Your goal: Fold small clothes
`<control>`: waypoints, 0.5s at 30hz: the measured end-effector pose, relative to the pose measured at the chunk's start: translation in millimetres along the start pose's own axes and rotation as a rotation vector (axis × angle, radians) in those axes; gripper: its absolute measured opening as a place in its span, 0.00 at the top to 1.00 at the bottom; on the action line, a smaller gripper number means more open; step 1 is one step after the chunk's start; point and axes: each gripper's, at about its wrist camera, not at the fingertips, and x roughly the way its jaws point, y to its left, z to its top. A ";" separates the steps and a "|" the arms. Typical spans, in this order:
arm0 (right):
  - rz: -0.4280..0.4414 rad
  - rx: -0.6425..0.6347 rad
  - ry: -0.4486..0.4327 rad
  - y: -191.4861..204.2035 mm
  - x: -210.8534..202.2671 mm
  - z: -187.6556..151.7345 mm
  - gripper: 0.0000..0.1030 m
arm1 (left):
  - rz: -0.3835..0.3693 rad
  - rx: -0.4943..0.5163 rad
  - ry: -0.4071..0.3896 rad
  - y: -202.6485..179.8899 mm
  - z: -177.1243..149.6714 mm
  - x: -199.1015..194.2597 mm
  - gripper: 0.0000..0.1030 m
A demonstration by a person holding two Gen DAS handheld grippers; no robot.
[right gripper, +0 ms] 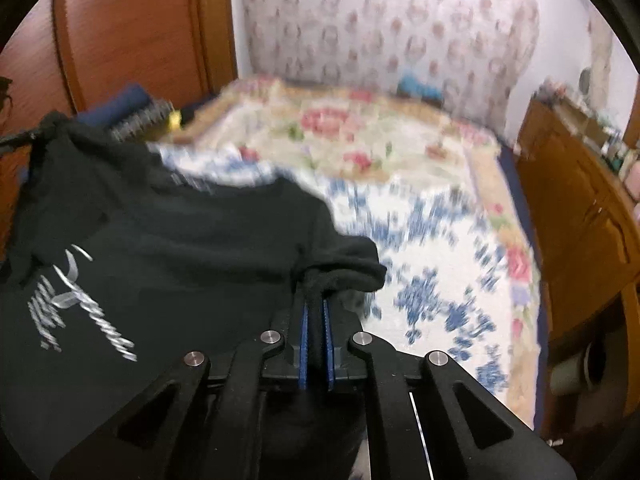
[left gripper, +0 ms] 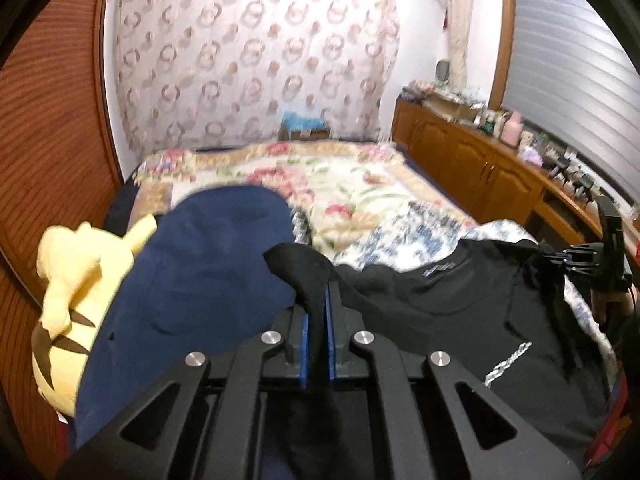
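A bed with a floral quilt filled the room. Across its near end a black T-shirt with pale lettering hung raised, apparently clear of the quilt, though blur hid its lower edge. The left gripper was clamped on one corner, the right gripper on another. Lifting seemed under way; next, the shirt likely needed spreading flat for folding.
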 end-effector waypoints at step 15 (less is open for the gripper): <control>-0.109 0.024 -0.396 19.5 -199.2 75.0 0.97 | -0.060 -0.020 -0.324 -9.2 83.7 -148.0 0.97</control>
